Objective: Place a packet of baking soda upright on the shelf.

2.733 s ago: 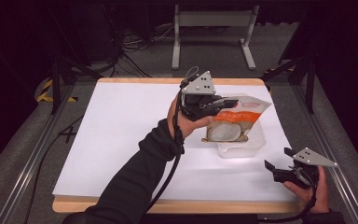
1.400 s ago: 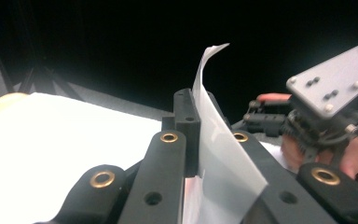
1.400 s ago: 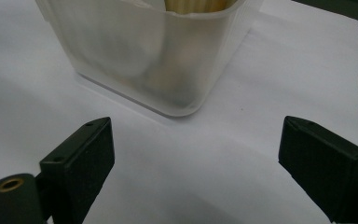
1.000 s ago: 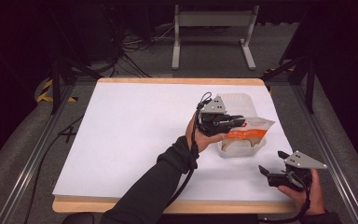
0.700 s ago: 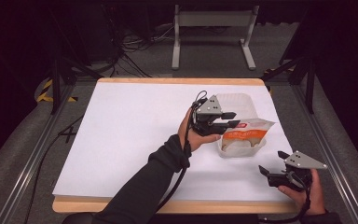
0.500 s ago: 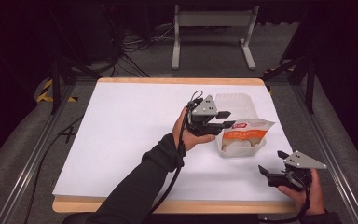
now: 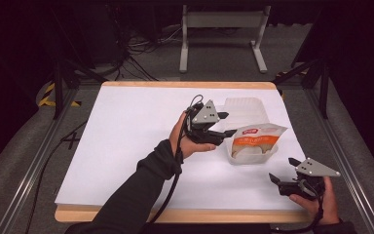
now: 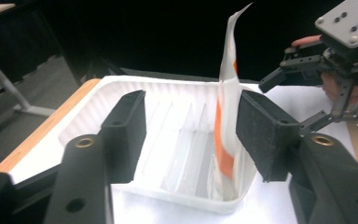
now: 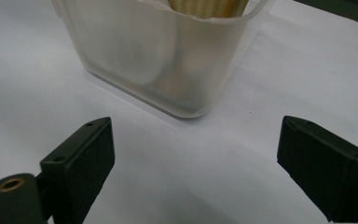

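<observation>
Standing in the container (image 7: 247,157), the bag (image 7: 254,140) looks placed; left gripper (image 7: 222,125) fingers have just been opening, right gripper (image 7: 281,170) spread, empty.

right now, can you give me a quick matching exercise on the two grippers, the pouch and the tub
Things:
1. left gripper
2. right gripper
3. orange and white pouch
4. clear plastic tub

States:
A. jaws wide open, low near the table's front edge
B. stands upright inside the tub
C. jaws apart, just been opening, beside the pouch's top
D. sits on the white table, holding the pouch

Pairs: 1-C, 2-A, 3-B, 4-D
</observation>
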A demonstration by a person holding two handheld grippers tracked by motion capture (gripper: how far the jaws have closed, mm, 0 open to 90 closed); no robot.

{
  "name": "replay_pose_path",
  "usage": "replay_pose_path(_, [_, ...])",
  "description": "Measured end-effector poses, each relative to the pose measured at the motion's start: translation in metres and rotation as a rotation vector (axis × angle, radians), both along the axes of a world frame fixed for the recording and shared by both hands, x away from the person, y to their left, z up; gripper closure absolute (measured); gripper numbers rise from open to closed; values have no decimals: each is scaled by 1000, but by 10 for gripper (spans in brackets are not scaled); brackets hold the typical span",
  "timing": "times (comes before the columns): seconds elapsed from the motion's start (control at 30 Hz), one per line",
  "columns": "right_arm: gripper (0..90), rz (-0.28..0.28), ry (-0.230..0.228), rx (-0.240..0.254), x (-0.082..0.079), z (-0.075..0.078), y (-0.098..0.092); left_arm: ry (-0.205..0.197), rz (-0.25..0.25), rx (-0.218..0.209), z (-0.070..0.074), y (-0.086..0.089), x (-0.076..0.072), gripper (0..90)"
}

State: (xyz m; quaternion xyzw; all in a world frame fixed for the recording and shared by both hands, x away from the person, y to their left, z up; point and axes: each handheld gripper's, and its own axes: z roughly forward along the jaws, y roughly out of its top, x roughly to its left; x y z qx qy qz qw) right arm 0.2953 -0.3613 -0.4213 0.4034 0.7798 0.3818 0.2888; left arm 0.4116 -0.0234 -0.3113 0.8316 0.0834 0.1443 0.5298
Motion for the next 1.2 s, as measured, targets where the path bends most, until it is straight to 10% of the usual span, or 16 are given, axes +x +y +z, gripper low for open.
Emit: replay_pose_path(1.2, [117, 39, 10, -33, 0, 0, 10, 10, 201, 234, -54, 117, -10, 149])
